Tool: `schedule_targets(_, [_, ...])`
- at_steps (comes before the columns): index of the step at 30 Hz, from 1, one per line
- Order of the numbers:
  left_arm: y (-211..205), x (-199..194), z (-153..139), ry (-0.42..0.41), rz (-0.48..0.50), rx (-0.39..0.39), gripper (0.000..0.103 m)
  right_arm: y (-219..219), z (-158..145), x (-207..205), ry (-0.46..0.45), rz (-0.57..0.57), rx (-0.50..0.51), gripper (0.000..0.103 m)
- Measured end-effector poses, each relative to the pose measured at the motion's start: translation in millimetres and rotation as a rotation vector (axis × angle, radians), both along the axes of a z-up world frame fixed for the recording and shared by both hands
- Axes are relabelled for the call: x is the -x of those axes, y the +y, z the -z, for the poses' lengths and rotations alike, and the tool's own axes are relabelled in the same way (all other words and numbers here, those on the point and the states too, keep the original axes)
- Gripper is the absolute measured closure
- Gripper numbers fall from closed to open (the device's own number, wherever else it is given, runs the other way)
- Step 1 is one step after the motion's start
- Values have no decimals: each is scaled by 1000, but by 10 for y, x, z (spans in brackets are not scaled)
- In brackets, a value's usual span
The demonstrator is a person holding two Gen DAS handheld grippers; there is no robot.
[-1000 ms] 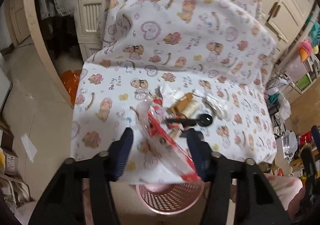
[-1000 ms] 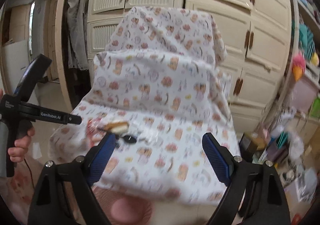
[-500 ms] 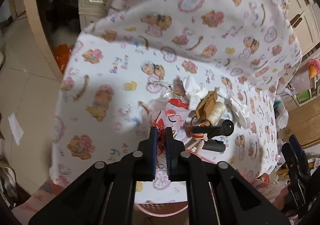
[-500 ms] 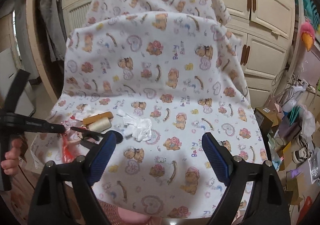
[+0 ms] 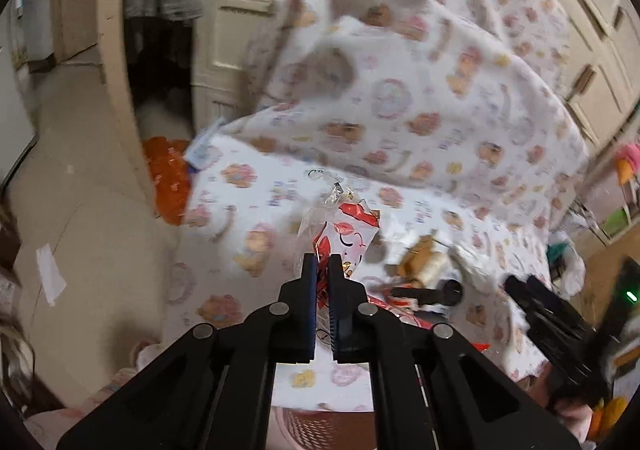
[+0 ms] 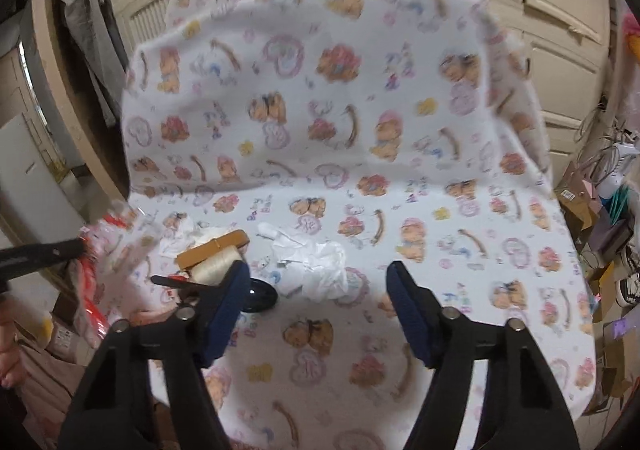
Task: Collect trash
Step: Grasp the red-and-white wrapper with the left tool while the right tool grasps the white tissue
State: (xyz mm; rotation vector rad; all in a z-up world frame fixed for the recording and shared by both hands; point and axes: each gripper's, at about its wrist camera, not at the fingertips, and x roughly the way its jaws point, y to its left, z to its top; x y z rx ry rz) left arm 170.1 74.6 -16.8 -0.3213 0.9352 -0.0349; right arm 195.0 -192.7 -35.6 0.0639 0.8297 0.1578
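Left wrist view shows my left gripper (image 5: 323, 270) clamped on the near end of the red-and-clear wrapper (image 5: 348, 234), its two blue pads pressed nearly together with the crinkled film between them. The wrapper stands up from the printed sheet (image 5: 248, 210) at the left of the clutter, and part of it trails down behind my fingers. To do this step well, I judge I should lift it straight off the sheet, keep the pinch firm because the film is thin and slippery, and carry it toward the pink basket (image 5: 320, 426), whose rim peeks out at the near edge below the sheet.

In the right wrist view my right gripper (image 6: 318, 282) has its jaws apart but has just been closing in, with nothing pressed between the pads. The crumpled white tissue (image 6: 316, 266) lies just beyond the gap, so I should bring the pads down around it before closing, and stay clear of the thread spool (image 6: 218, 266) and the black round piece (image 6: 260, 296) beside my left finger (image 6: 232, 298).

The wrapper looks light, glossy and creased, red print on clear plastic, with a cartoon face showing. The tissue is soft and bunched.
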Motion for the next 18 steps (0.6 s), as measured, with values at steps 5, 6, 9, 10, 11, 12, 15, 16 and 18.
schedule_targets(5, [-202,12,-107,-62,58,-43,99,-38,275,-200,101,51,-80,56])
schedule_targets(6, [-231,25,-115,-66,68,-50,99,-48,311,-226,113,54,-99,58])
schedule_targets(9, [-268,53,-110,-67,87,-58,99,-64,354,-267,130,58,-139,75])
schedule_targets(10, [-268,67,-111,-68,89,-62,99,-69,361,-273,127,59,-140,87])
schedule_targets(11, [-266,71,-109,-69,89,-69,99,-72,355,-269,126,58,-142,94])
schedule_targets(12, [-257,70,-109,-70,87,-75,99,-82,345,-266,122,56,-146,95])
schedule_targets(15, [-208,86,-115,-73,77,-70,99,-140,241,-197,79,56,-167,99])
schedule_targets(16, [-181,90,-117,-74,71,-66,99,-158,185,-173,59,52,-173,99])
schedule_targets(18, [-142,97,-125,-77,62,-57,99,-190,81,-105,25,44,-182,99])
